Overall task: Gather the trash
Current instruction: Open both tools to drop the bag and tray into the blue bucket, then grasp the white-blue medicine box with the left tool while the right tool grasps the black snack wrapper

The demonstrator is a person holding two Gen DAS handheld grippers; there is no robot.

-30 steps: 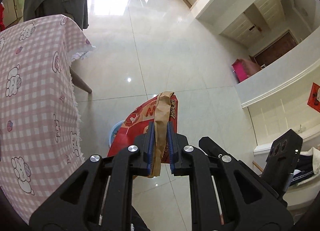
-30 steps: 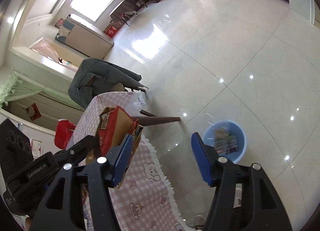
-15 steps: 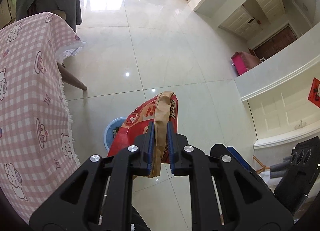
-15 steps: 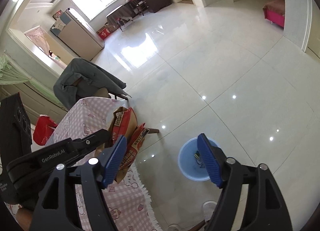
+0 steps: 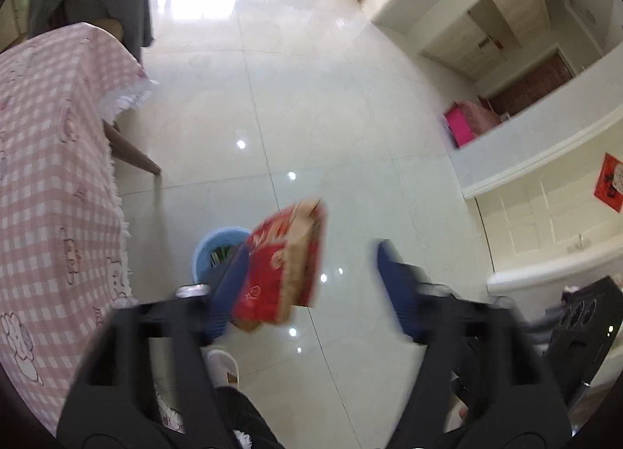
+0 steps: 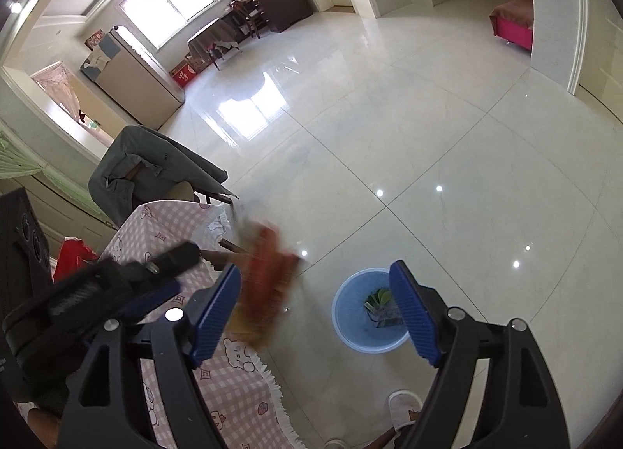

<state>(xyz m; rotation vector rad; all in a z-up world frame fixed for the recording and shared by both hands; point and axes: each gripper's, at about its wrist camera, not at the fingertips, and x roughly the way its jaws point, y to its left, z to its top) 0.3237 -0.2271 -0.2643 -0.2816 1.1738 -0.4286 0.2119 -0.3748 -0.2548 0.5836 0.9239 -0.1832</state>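
A red and brown paper snack bag hangs blurred in mid-air between the wide-open fingers of my left gripper, free of both pads, above the floor beside a blue bin. The right wrist view shows the same bag blurred beside the table edge, with the blue bin on the floor holding some green and dark trash. My right gripper is open and empty, high above the bin.
A table with a pink checked cloth stands to the left, a chair with a grey jacket behind it. A white slipper is on the glossy tiled floor below. A pink box sits far right.
My left gripper has opened wide and let go of the snack bag, which now drops toward the blue bin. The right gripper has stayed open and swung further over the floor.
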